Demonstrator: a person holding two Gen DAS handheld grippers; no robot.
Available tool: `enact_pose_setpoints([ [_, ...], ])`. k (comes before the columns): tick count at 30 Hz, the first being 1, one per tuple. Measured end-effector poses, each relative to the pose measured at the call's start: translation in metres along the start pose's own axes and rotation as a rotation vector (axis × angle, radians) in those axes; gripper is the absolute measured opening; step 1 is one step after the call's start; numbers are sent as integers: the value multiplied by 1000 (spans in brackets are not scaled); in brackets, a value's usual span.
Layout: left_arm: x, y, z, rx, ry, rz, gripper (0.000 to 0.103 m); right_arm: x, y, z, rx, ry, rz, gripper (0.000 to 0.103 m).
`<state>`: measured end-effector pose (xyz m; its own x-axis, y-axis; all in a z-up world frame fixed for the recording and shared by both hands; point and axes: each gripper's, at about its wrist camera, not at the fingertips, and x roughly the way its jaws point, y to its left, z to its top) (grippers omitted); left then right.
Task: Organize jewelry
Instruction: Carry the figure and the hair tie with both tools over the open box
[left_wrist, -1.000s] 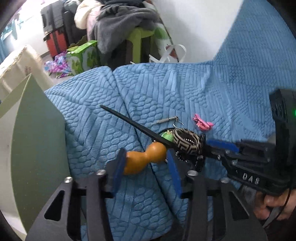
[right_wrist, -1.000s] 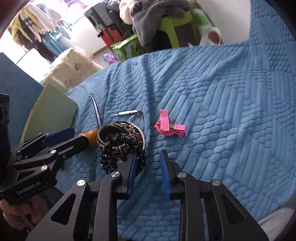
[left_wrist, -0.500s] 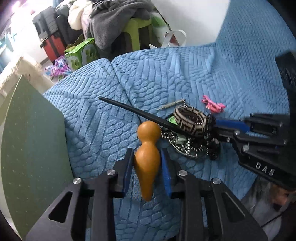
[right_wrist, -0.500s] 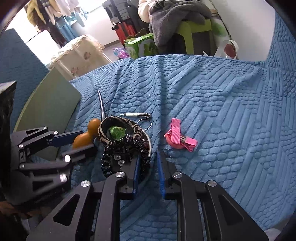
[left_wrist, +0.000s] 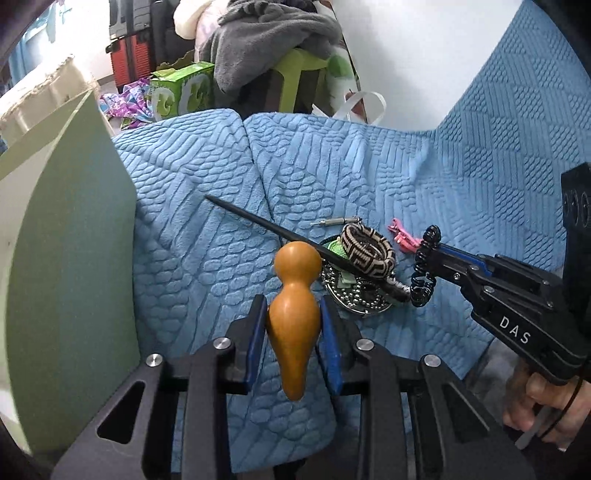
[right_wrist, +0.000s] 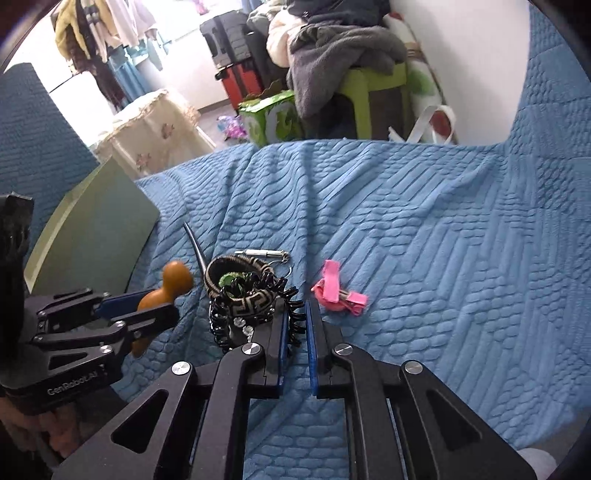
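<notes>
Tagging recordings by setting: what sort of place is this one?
Most likely a lived-in home room: a blue quilted cover over a sofa or bed, suitcases against the wall, and clothes heaped on a green stool.

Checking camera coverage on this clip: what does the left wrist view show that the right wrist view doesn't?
Only the left wrist view shows the round beaded dish under the pile and the full black stick.

Only the right wrist view shows the hanging clothes and the cream cloth-covered stand.

Both show the orange gourd in the left gripper, the black coil tie in the right gripper, the patterned bracelet and the pink clip.
</notes>
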<state>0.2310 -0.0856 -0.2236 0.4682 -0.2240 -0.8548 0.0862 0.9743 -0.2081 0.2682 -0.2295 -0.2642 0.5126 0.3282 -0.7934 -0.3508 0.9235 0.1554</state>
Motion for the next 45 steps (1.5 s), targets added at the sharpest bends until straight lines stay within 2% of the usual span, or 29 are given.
enact_pose_setpoints([
  [5,-10,9,-4,-53,-8,-40,30,-13,10,-2,-1,-27,-20,7],
  [10,-25,8,-12,-64,-28,-46,30,-42,21,-2,10,-122,-18,7],
  [18,-63,6,-4,-60,-110,-58,30,-42,26,-7,83,-24,-57,7],
  [23,-86,11,1,-58,-137,-51,30,-54,36,-5,81,-15,-78,7],
  [24,-89,11,3,-44,-122,-37,30,-59,40,-1,80,-20,-79,7],
  [27,-114,12,11,-24,-169,-19,30,-74,49,9,76,-41,-82,7],
  [31,-146,19,23,-26,-230,-13,30,-102,68,31,51,-114,-92,7],
  [39,-207,39,47,-35,-338,6,30,-147,107,77,6,-219,-39,8],
  [45,-231,64,55,-51,-383,33,30,-158,143,104,-33,-265,-5,8],
])
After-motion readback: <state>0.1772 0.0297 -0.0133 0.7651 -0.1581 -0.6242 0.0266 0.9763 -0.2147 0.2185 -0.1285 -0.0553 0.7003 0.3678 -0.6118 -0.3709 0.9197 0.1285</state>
